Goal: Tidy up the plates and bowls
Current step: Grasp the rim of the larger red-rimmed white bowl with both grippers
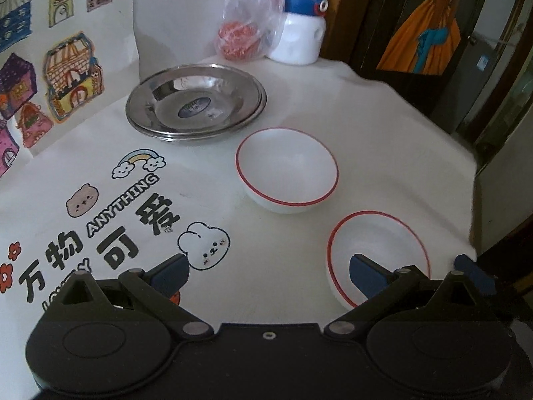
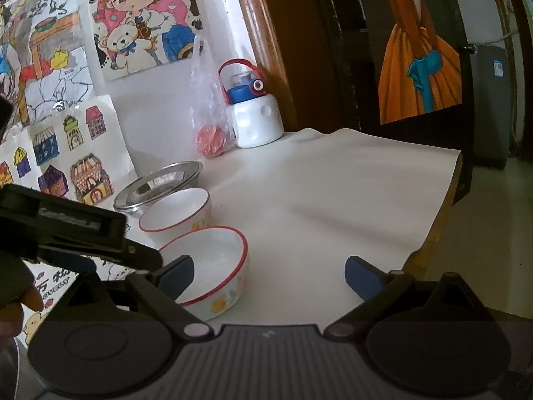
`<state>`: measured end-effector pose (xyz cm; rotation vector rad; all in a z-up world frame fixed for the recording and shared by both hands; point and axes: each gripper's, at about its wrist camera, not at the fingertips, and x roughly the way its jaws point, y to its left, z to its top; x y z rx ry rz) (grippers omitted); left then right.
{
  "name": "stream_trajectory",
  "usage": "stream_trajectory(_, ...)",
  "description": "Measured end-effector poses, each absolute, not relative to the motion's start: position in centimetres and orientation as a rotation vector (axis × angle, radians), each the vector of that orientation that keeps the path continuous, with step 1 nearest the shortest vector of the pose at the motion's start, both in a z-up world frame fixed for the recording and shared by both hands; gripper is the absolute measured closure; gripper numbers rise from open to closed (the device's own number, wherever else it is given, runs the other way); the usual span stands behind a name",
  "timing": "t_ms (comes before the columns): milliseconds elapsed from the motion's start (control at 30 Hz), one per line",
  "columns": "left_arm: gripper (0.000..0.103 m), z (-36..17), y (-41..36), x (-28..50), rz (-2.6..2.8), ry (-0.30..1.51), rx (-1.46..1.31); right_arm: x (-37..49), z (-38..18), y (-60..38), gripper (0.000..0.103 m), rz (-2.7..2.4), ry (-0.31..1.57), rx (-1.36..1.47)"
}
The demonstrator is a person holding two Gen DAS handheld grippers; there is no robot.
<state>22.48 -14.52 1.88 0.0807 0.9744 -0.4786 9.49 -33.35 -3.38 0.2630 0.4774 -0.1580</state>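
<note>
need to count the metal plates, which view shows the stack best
The left wrist view: it looks down into the steel plates, showing the whole top plate and stacked rims at the front edge. The right wrist view shows them low and edge-on, partly hidden behind the far bowl.

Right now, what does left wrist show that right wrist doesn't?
Left wrist only: the cartoon printing with ANYTHING lettering on the cloth, in full.
Right wrist only: the flower pattern on the near bowl's side, the colored girl drawing, and the left gripper entering.
Both: steel plates, two red-rimmed bowls, the water bottle, the plastic bag.
</note>
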Motion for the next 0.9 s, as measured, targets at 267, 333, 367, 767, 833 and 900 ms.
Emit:
stream_trajectory(267, 0.014, 1.0, -16.2, 23.1, -0.493, 1.003, 0.12, 9.5, -3.7, -33.4, 0.013, -0.141, 0.48, 0.262)
stream_trajectory(333, 0.021, 0.9, -16.4, 22.9, -0.503, 1.006, 0.119, 9.5, -3.8, -33.4, 0.016, -0.134, 0.48, 0.271)
stream_trajectory(367, 0.025, 0.8, -16.5, 22.9, -0.505, 1.007, 0.119, 9.5, -3.8, -33.4, 0.018, -0.129, 0.481, 0.276)
stream_trajectory(767, 0.08, 1.1, -17.0, 22.2, -0.59, 0.993, 0.087, 9.7, -4.0, -33.2, 0.049, -0.05, 0.505, 0.367)
stream_trajectory(833, 0.088, 1.1, -17.0, 22.1, -0.608, 0.994, 0.074, 9.5, -4.0, -33.3, 0.057, -0.039, 0.505, 0.389)
stream_trajectory(900, 0.095, 1.2, -17.2, 21.9, -0.617, 0.992, 0.078, 9.4, -4.0, -33.3, 0.07, -0.028, 0.505, 0.409)
